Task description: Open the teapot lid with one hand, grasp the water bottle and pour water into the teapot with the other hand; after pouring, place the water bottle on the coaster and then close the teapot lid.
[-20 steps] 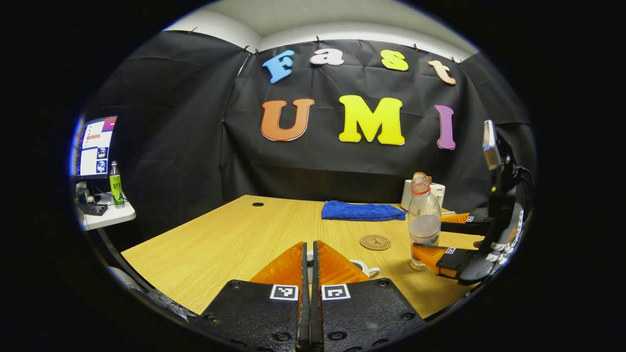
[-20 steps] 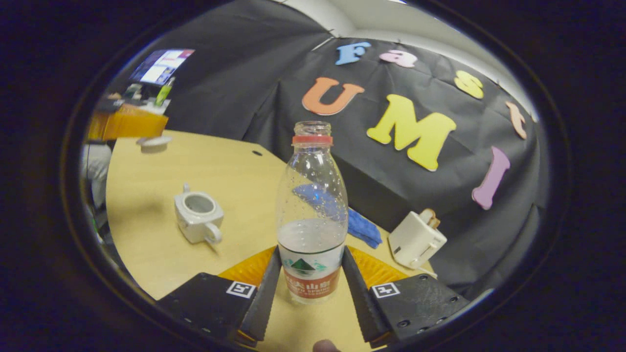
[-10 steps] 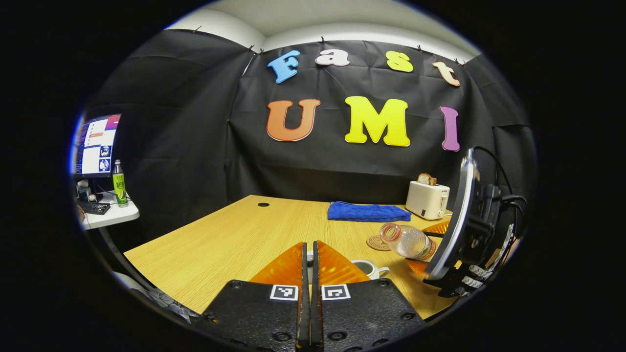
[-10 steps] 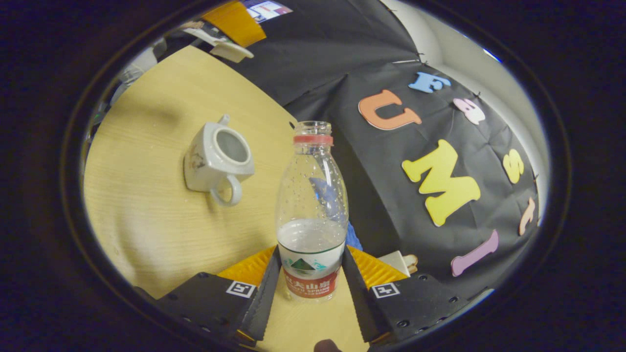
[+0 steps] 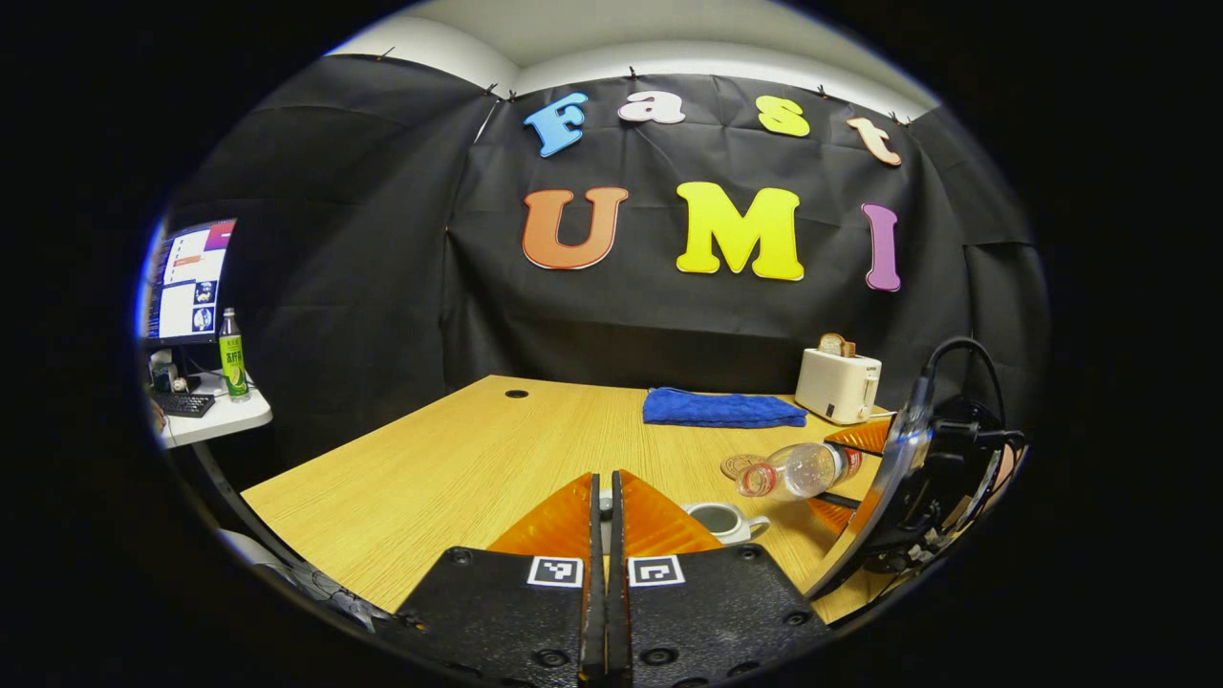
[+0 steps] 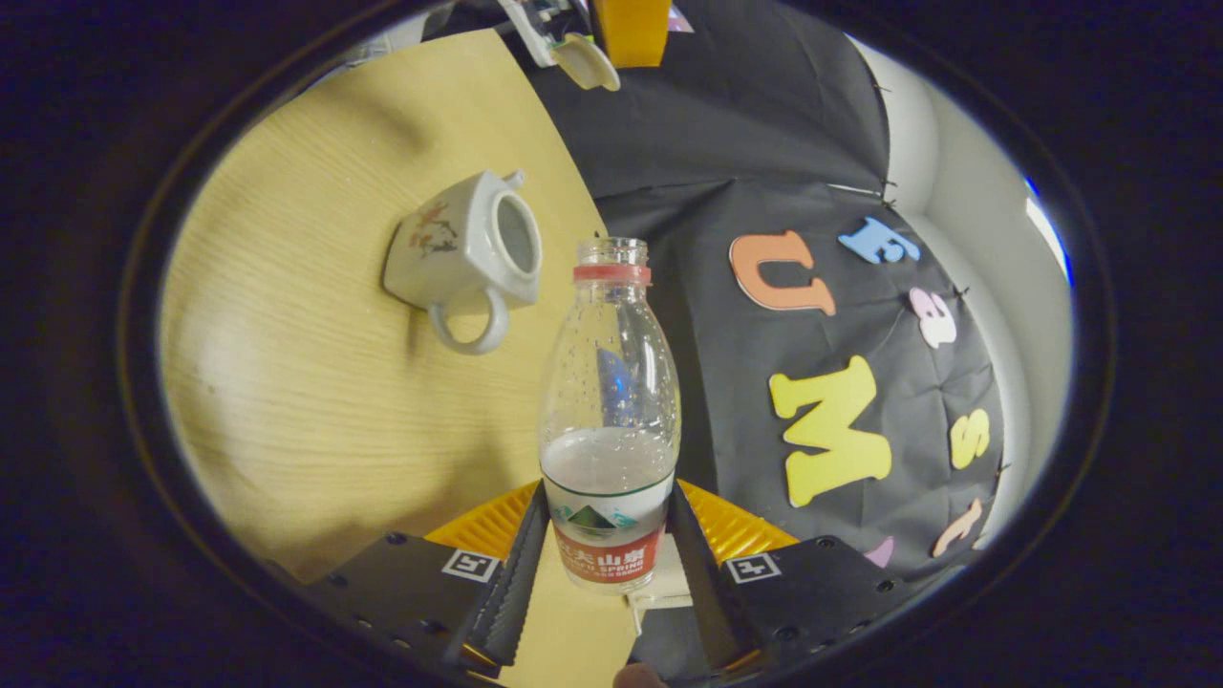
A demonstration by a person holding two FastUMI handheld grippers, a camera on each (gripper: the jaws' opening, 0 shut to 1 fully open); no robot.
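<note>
the right gripper (image 6: 609, 554) is rolled over onto its side, so the bottle (image 6: 610, 411) it carries lies nearly level in the left gripper view (image 5: 798, 470), mouth aimed at the teapot (image 5: 724, 521). its jaws are pinched on the bottle's labelled lower part, one finger on each side. the left gripper (image 5: 603, 497) sits level and low over the bench (image 5: 459, 459), jaws pressed together on the lid (image 6: 585, 59) (that view shows it as a small pale disc in the fingers, high at the top edge).

the teapot stands open on the bench, handle toward the right gripper (image 6: 468, 253); in the left gripper view most of its body is hidden behind the left fingers. whether water is leaving the bottle cannot be made out. the coaster (image 5: 740, 465) is half covered by the bottle's neck.

the bench is pale wood grain. a blue cloth (image 5: 721, 408) and a toaster (image 5: 838, 384) sit near the wall, and a side table with a monitor (image 5: 186, 284) and a green bottle (image 5: 229, 354) stands off to the left.
</note>
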